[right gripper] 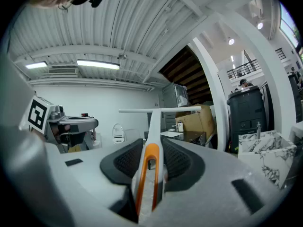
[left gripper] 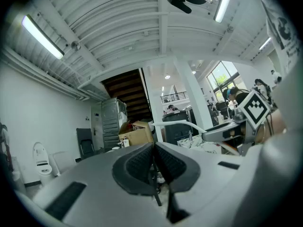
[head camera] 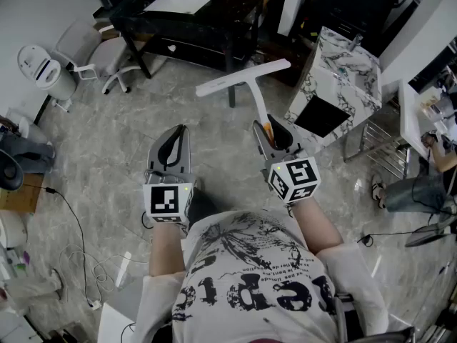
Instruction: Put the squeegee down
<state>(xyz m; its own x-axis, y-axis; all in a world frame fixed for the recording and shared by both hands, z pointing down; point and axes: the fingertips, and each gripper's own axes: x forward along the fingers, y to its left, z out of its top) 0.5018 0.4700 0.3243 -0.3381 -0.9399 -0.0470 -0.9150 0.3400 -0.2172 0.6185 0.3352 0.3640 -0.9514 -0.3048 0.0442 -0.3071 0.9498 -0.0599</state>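
A white squeegee (head camera: 246, 83) with an orange-trimmed handle (right gripper: 150, 167) is held level in my right gripper (head camera: 275, 136), which is shut on the handle. Its long blade (right gripper: 159, 110) sticks out ahead of the jaws, crosswise, in mid-air above the floor. In the right gripper view the handle (right gripper: 147, 183) sits pressed between both dark pads. My left gripper (head camera: 173, 147) hangs beside it at the left, level, its jaws shut with nothing between them; the pads (left gripper: 142, 167) meet in the left gripper view.
A marble-topped table (head camera: 344, 77) stands just right of the squeegee's blade. A black desk (head camera: 187, 20) lies ahead, a white chair (head camera: 100, 52) at the far left. Cables (head camera: 75, 241) trail over the grey floor. A seated person's legs (head camera: 410, 191) show at right.
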